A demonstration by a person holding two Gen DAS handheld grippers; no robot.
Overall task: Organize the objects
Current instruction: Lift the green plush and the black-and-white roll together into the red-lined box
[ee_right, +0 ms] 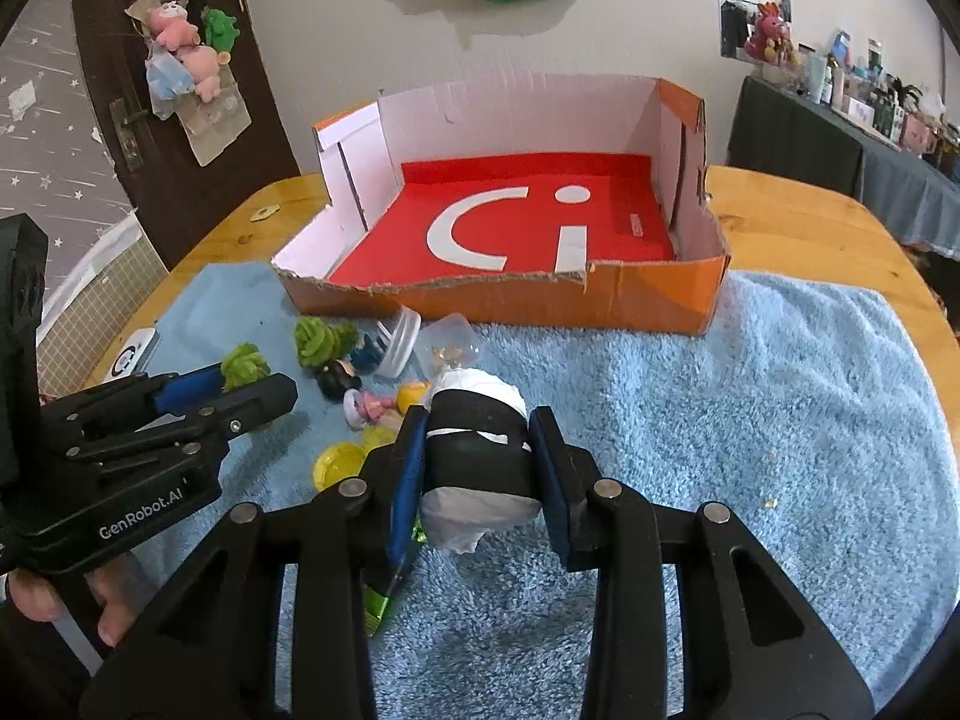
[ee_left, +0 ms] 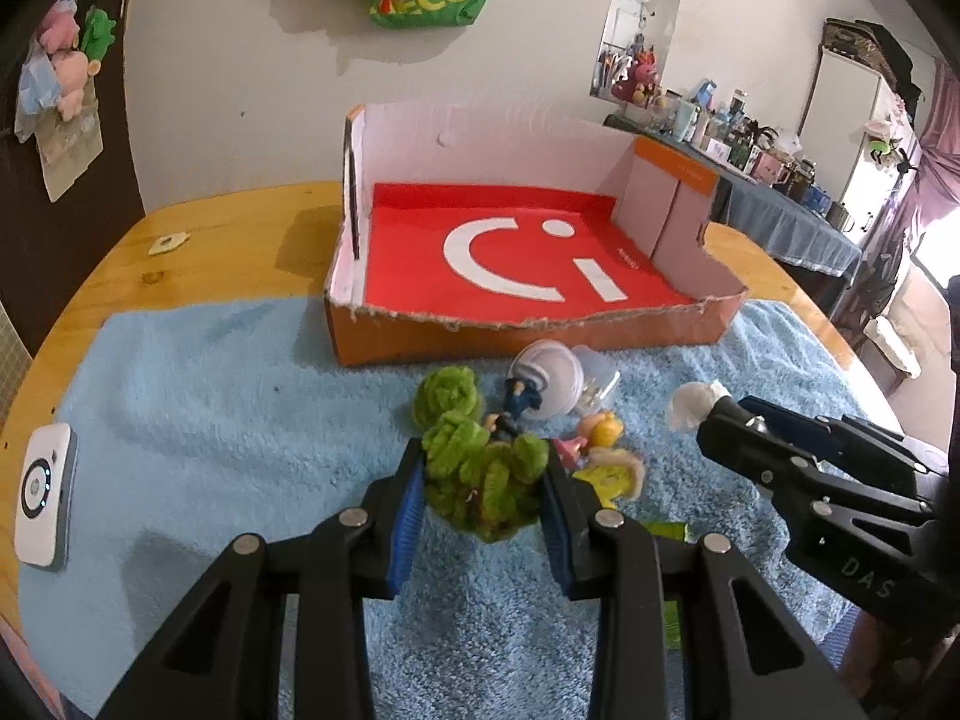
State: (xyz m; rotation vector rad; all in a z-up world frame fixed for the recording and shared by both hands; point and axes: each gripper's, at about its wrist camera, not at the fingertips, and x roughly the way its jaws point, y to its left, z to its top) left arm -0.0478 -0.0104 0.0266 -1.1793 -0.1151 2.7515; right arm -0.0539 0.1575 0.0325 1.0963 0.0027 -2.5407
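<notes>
Fuzzy green yarn tuft pinched in left tongs over shaggy blue towel.

- A pale plastered wall is seen behind a wooden table.
- A dark brown door stands at the left.
- A long side table, draped in blue cloth, is crowded with bottles.
- Daylight enters past a pink curtain.

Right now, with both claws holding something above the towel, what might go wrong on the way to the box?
The left gripper squeezes a fluffy green toy that could slip out. The right gripper holds a black-and-white roll near the small figures; a low swing might knock them. The box has a ragged front edge that could snag either item.
</notes>
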